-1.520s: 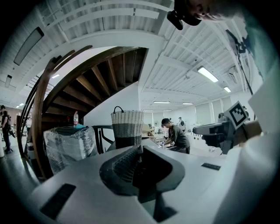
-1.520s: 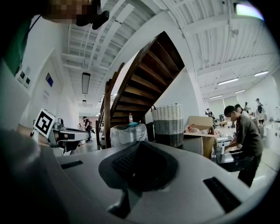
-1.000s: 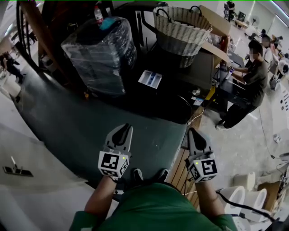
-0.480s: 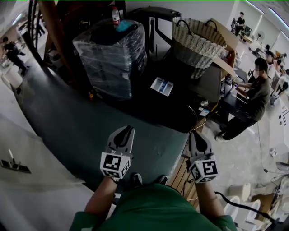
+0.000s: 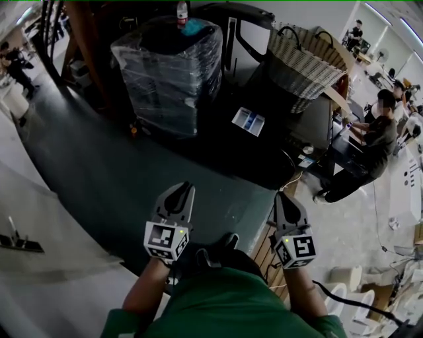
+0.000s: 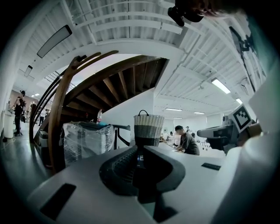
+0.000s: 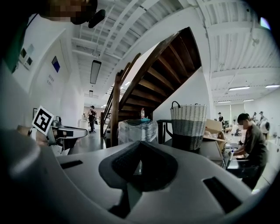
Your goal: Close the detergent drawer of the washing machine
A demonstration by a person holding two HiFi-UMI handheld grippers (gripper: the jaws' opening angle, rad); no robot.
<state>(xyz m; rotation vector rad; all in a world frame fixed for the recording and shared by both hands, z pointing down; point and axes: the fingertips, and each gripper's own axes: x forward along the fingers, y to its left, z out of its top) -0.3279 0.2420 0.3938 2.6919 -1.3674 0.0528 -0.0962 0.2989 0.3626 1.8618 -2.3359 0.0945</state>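
No detergent drawer shows in any view. A low black appliance (image 5: 264, 142) with a white-and-blue label (image 5: 248, 121) on top stands ahead of me, its front hidden. My left gripper (image 5: 182, 192) and right gripper (image 5: 283, 198) hang side by side over the dark green floor, well short of the appliance, both shut with nothing between their jaws. In the left gripper view the left gripper (image 6: 139, 158) has its dark pads pressed together. The right gripper view shows the right gripper (image 7: 139, 161) the same way.
A plastic-wrapped block (image 5: 168, 72) with a bottle (image 5: 182, 11) on top stands left of the appliance. On the appliance's far side sits a woven basket (image 5: 305, 66). A wooden staircase (image 7: 144, 74) rises behind. At the right a person (image 5: 370, 142) sits at a desk.
The head view has swung left and forward, so the wrapped block, basket and appliance sit further right and up. Both grippers keep their pose, still shut.
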